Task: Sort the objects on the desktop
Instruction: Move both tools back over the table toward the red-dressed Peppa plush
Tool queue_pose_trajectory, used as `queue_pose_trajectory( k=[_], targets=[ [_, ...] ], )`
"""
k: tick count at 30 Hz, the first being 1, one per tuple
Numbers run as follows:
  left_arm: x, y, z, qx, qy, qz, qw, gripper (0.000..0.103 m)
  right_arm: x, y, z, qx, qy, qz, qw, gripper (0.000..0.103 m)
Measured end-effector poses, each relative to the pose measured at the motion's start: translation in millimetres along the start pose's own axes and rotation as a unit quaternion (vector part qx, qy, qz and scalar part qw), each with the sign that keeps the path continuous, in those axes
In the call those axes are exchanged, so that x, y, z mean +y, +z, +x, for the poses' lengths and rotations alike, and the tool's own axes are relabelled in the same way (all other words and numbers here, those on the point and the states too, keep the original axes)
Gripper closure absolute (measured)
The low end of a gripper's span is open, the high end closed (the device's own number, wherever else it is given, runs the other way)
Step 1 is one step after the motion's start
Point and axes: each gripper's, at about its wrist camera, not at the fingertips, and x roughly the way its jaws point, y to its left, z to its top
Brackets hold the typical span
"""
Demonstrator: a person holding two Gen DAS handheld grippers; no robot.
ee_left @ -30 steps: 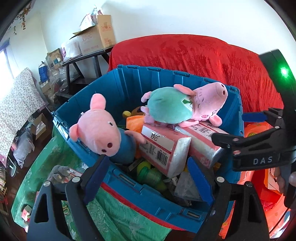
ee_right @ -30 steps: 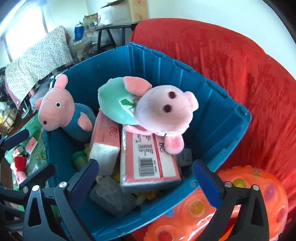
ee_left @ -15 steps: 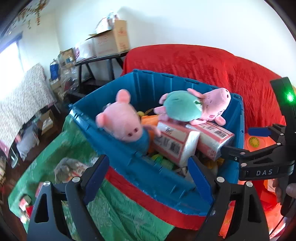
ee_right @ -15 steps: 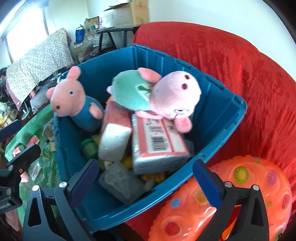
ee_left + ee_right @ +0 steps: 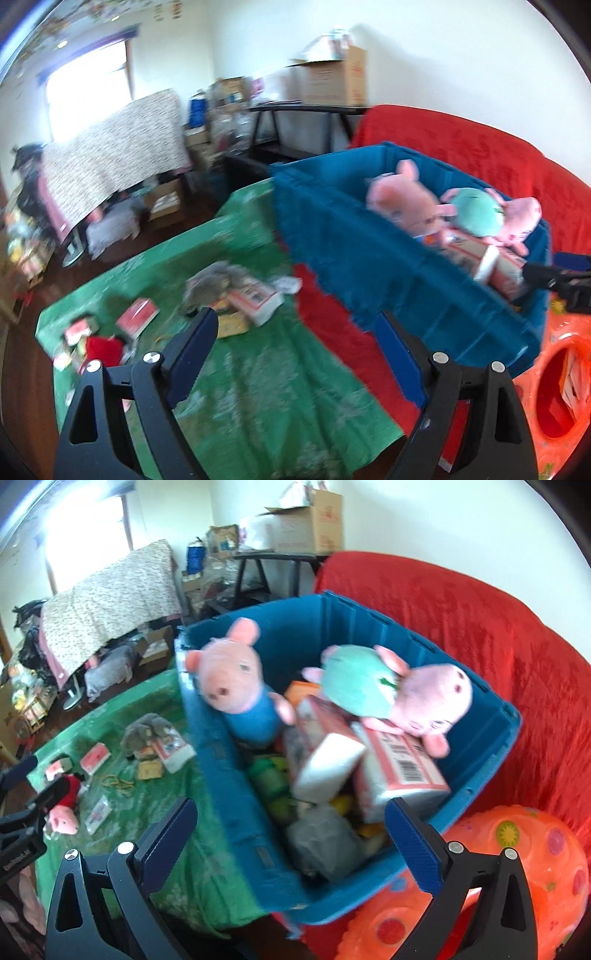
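Left gripper (image 5: 297, 338): hanging over the green patterned cloth (image 5: 258, 387), fingers spread wide, gripping nothing.
Right gripper (image 5: 291, 830): hovering at the near rim of the blue plastic bin (image 5: 229, 812), fingers released and empty.
Bin contents: a pink plush pig in a blue shirt (image 5: 236, 690) leaning in the corner; a pink plush pig in a green dress (image 5: 391, 690) lying on red-and-white tissue packs (image 5: 399, 771).
Cloth: small red-and-white packets (image 5: 95, 757) and a grey soft toy (image 5: 146, 731) lying scattered, beside the bin.
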Motion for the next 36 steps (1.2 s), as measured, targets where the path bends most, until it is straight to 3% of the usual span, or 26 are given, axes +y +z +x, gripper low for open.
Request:
queue_pose_trajectory(
  k=[8, 16, 21, 30, 36],
  targets=[
    [102, -46, 0, 0.027, 0.059, -0.083, 0.9944, 0.016, 80, 5, 3, -0.012, 0.043, -0.052, 0.998, 0.0],
    [205, -99, 15, 0.059, 0.111, -0.187, 0.9743, 0.016, 164, 0, 42, 0.026, 0.075, -0.11, 0.991, 0.0],
    [242, -129, 33, 0.088, 0.122, -0.22, 0.9638, 0.016, 208, -8, 79, 0.062, 0.086, -0.141, 0.984, 0.0],
    [270, -165, 94, 0.153, 0.113, -0.229, 0.9547, 0.016, 254, -25, 157, 0.127, 0.091, -0.161, 0.975, 0.0],
    [308, -203, 132, 0.197, 0.138, -0.245, 0.9391, 0.016, 275, -40, 223, 0.175, 0.091, -0.173, 0.965, 0.0]
  ],
)
